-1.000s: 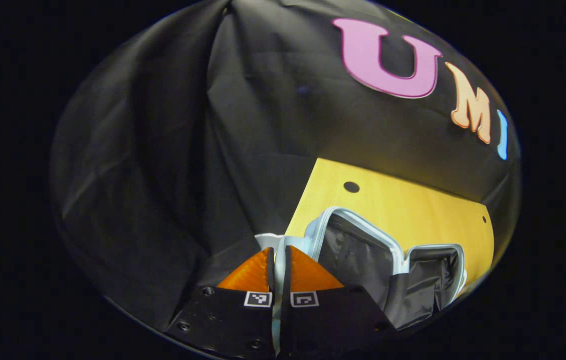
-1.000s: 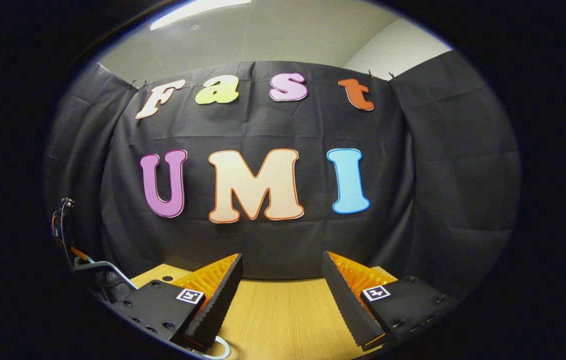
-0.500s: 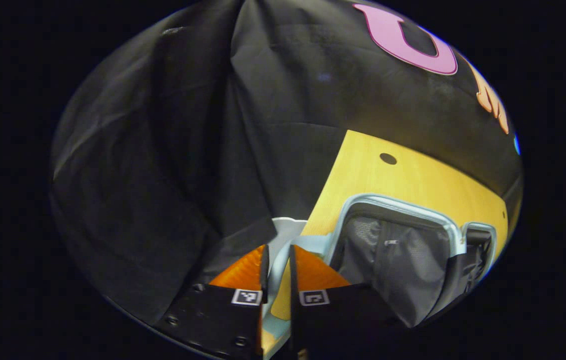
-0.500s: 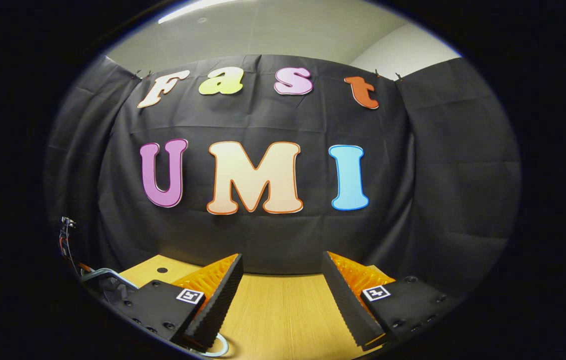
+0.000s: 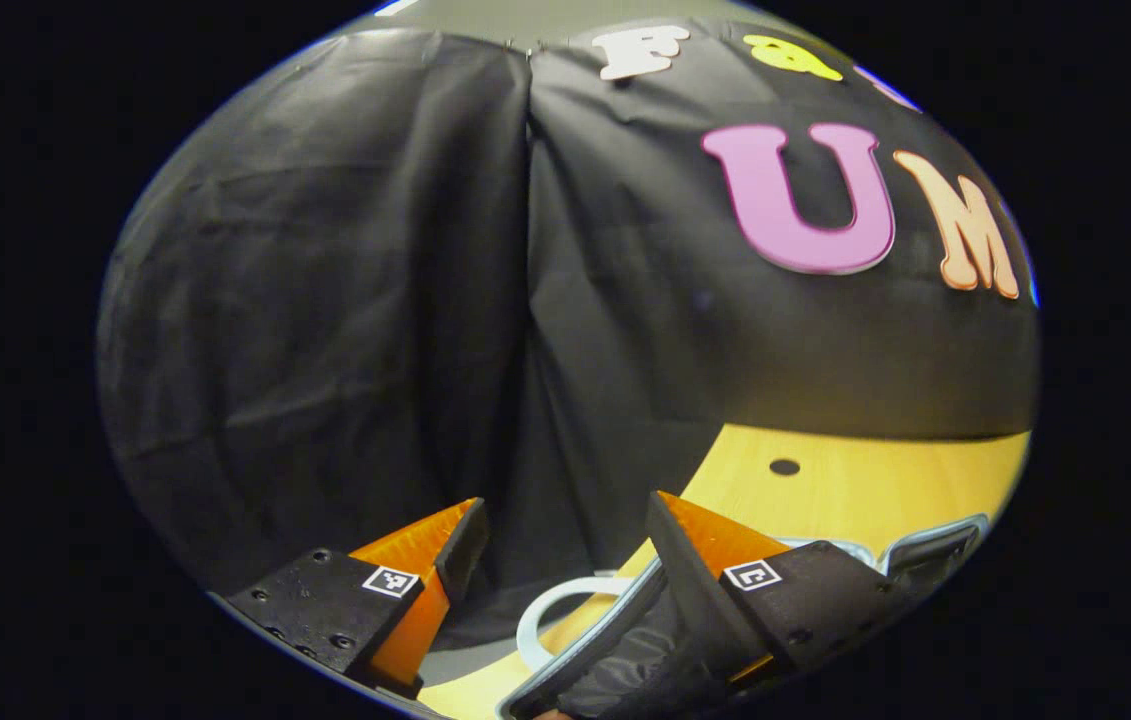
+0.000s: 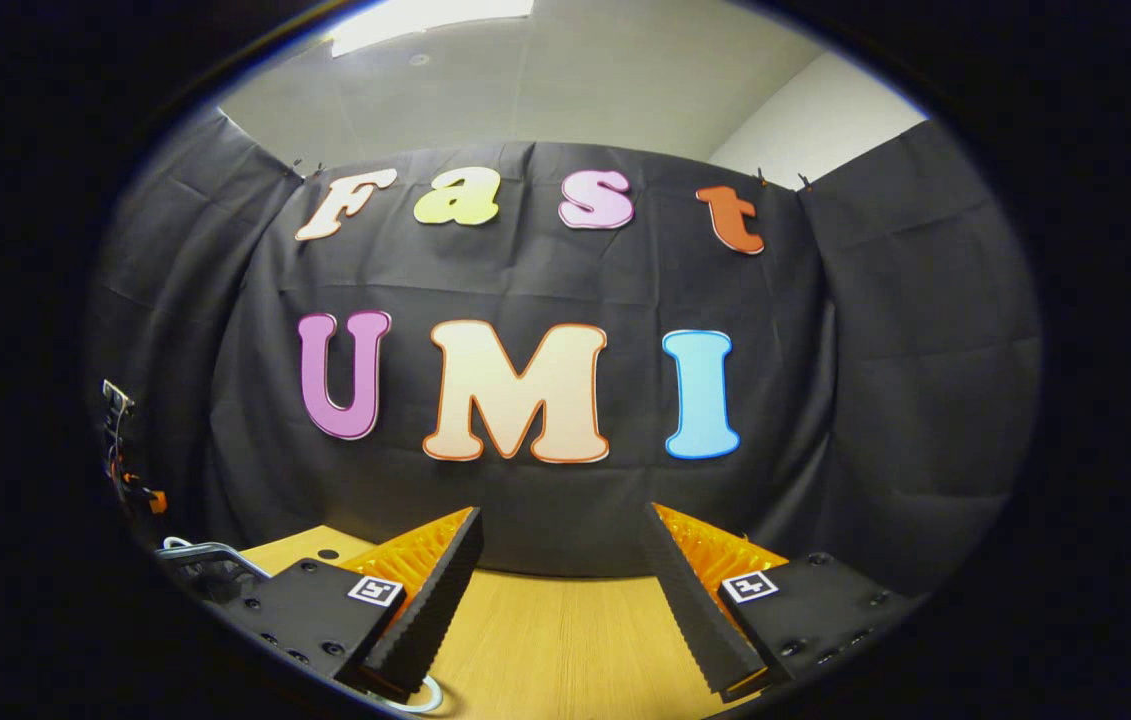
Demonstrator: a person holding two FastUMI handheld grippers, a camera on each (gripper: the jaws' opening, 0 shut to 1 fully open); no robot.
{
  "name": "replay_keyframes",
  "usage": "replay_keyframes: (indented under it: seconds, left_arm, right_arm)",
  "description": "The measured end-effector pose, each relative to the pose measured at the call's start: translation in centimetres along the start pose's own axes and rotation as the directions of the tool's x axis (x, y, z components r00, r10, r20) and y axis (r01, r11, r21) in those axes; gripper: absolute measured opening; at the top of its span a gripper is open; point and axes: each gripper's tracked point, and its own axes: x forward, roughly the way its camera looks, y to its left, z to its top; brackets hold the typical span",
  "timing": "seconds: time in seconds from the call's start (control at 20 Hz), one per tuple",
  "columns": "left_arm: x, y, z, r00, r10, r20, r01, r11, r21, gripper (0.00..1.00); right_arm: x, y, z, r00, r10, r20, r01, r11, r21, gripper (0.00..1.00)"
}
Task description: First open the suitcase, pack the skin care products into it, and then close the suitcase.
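In the left gripper view, my left gripper (image 5: 565,535) stands open with nothing between its fingers. Below it lies the suitcase (image 5: 935,535), pale blue at the rim, with its dark lining (image 5: 625,660) exposed. A pale loop handle (image 5: 545,615) sits just under the gap between the fingers. In the right gripper view, my right gripper (image 6: 562,550) is open and empty over the wooden table (image 6: 565,640). A corner of the suitcase (image 6: 205,555) shows at the lower left.
The wooden table (image 5: 855,490) has a small round hole (image 5: 783,467) near the back. Black cloth walls close in behind and to the left. A small device with wires (image 6: 120,440) hangs at the left edge of the right gripper view.
My left gripper was shut on the suitcase's pale edge; it has let go, opened wide and tilted upward. The right gripper has hardly moved and stays open.
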Motion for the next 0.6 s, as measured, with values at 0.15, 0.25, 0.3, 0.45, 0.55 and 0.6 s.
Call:
replay_keyframes:
  seconds: [0.15, 0.25, 0.3, 0.45, 0.55, 0.6]
  left_arm:
    - [-4.3, -2.9, 4.4, 0.996, -0.053, 0.069, 0.055, 0.998, -0.035, 1.0]
    - [-7.6, -5.5, 6.6, 0.989, -0.096, 0.116, 0.103, 0.993, -0.059, 0.95]
    - [-9.0, -7.0, 7.6, 0.983, -0.121, 0.138, 0.13, 0.99, -0.062, 0.99]
    - [-12.9, -11.5, 9.5, 0.961, -0.194, 0.199, 0.203, 0.979, -0.028, 0.99]
    - [-15.4, -15.0, 10.6, 0.942, -0.251, 0.225, 0.26, 0.966, -0.012, 0.95]
    - [-16.7, -16.7, 11.0, 0.931, -0.28, 0.236, 0.289, 0.957, -0.008, 0.95]
  right_arm:
    - [-0.9, -1.5, 1.0, 0.999, -0.001, 0.041, 0.001, 1.0, 0.003, 0.97]
    - [-1.5, -2.7, 1.4, 0.998, -0.008, 0.057, 0.007, 1.0, 0.018, 0.99]
    - [-1.7, -3.2, 1.4, 0.998, -0.012, 0.061, 0.01, 1.0, 0.024, 0.99]
    - [-2.6, -4.9, 1.3, 0.998, -0.021, 0.065, 0.018, 0.999, 0.04, 0.99]
    - [-3.2, -5.9, 1.0, 0.998, -0.025, 0.061, 0.021, 0.998, 0.053, 0.99]
    - [-3.5, -6.2, 0.7, 0.998, -0.025, 0.059, 0.021, 0.998, 0.062, 0.99]
